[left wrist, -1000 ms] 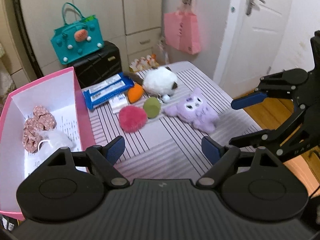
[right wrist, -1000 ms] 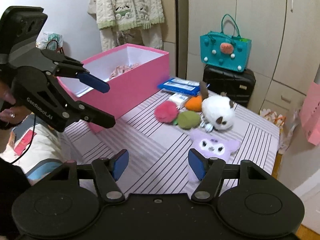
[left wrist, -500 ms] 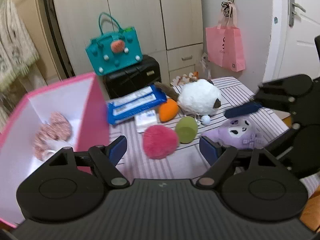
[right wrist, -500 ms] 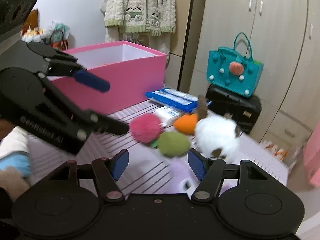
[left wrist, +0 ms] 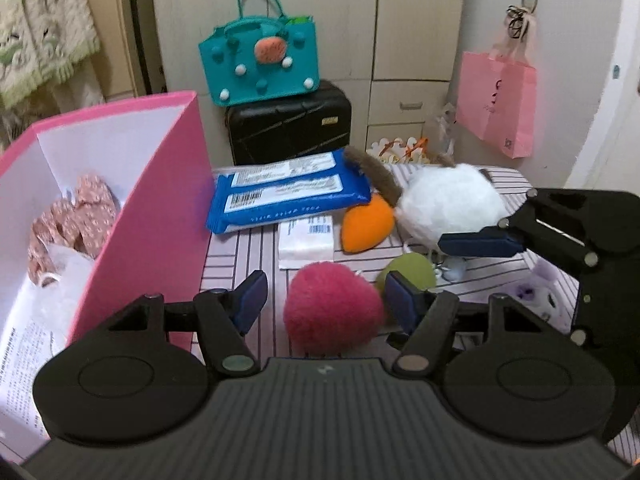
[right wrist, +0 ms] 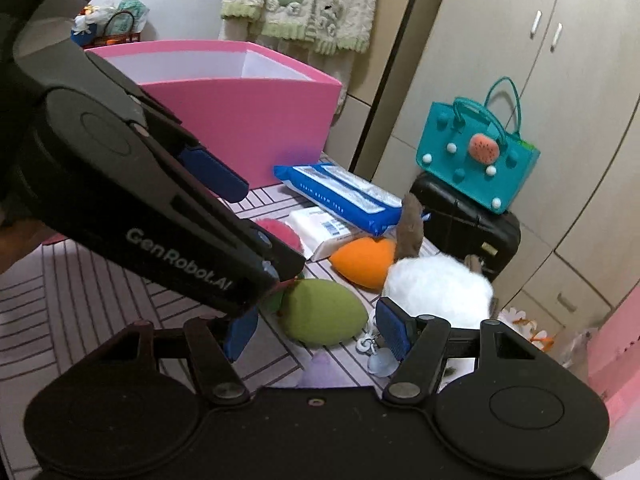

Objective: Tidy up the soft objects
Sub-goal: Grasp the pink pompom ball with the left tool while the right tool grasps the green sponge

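Plushies are counted as five on the striped table (left wrist: 248, 248): one pink (left wrist: 332, 308) framed by the closing left claw (left wrist: 324, 300), one green (right wrist: 324, 312) framed by the unclenched right claw (right wrist: 316, 332), one orange (left wrist: 366, 226), one white (left wrist: 448, 204), one purple (left wrist: 544, 300).

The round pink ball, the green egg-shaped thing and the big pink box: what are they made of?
Round pink fluffy ball: looks like long-pile plush; its outline is fuzzy. Green egg-shaped toy: probably short-nap fabric over stuffing; smooth and matte with no shine. Big pink box: likely cardboard or stiff paper, with flat, thin walls, crisp folded corners and a white inside.
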A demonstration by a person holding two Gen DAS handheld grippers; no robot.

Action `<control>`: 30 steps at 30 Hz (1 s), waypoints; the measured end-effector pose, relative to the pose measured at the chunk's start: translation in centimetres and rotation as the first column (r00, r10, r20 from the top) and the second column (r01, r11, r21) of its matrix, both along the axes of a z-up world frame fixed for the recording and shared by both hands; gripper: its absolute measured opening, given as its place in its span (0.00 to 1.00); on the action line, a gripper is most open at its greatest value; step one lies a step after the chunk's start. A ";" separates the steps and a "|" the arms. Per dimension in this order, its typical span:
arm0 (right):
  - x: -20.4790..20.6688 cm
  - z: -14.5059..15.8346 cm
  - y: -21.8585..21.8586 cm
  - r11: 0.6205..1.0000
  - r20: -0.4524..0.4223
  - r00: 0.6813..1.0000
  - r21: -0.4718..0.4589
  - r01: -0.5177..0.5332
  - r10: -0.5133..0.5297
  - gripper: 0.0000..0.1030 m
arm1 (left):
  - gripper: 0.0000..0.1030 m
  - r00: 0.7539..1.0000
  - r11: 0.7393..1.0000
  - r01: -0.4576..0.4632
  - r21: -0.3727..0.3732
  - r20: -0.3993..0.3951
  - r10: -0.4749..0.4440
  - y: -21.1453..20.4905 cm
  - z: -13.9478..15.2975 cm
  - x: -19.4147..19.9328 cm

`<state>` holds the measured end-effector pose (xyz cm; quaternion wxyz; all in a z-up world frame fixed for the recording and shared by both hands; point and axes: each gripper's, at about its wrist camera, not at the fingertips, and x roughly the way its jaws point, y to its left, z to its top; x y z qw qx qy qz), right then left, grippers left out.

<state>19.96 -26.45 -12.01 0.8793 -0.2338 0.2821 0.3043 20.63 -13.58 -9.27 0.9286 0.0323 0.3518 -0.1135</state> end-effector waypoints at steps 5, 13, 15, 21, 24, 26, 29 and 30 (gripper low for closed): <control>0.5 -0.8 0.0 0.999 -0.015 1.000 0.021 0.027 -0.027 0.65 | 0.62 0.997 1.000 -0.018 -0.022 -0.073 0.017 0.5 -1.2 1.3; 0.8 -1.3 0.7 0.999 -0.010 0.999 0.004 0.032 -0.032 0.64 | 0.62 0.990 0.997 -0.064 -0.054 -0.126 0.057 0.9 -2.3 2.4; 1.0 -1.3 0.9 1.000 -0.009 0.999 0.003 0.031 -0.031 0.64 | 0.62 0.986 0.995 -0.075 -0.064 -0.152 0.065 1.0 -2.6 2.6; 1.4 -1.2 1.0 0.999 -0.023 0.999 0.015 0.040 -0.040 0.64 | 0.45 0.985 0.992 -0.080 -0.099 -0.158 0.064 1.5 -3.0 2.6; 1.2 -1.2 1.0 0.999 -0.024 0.999 0.019 0.042 -0.042 0.58 | 0.42 0.988 0.994 -0.062 -0.093 -0.145 0.048 1.3 -2.9 2.4; 1.0 -1.2 1.0 0.998 -0.009 0.998 0.006 0.056 -0.056 0.49 | 0.42 0.990 0.995 -0.052 -0.090 -0.135 0.040 1.2 -2.8 2.2; 0.9 -1.2 0.7 0.998 -0.020 0.998 0.018 0.065 -0.065 0.47 | 0.42 0.992 0.995 -0.044 -0.086 -0.124 0.033 1.2 -2.5 1.8; 0.8 -1.1 0.6 0.997 -0.025 0.997 0.023 0.071 -0.071 0.47 | 0.42 0.991 0.995 -0.042 -0.096 -0.129 0.029 1.3 -2.5 1.7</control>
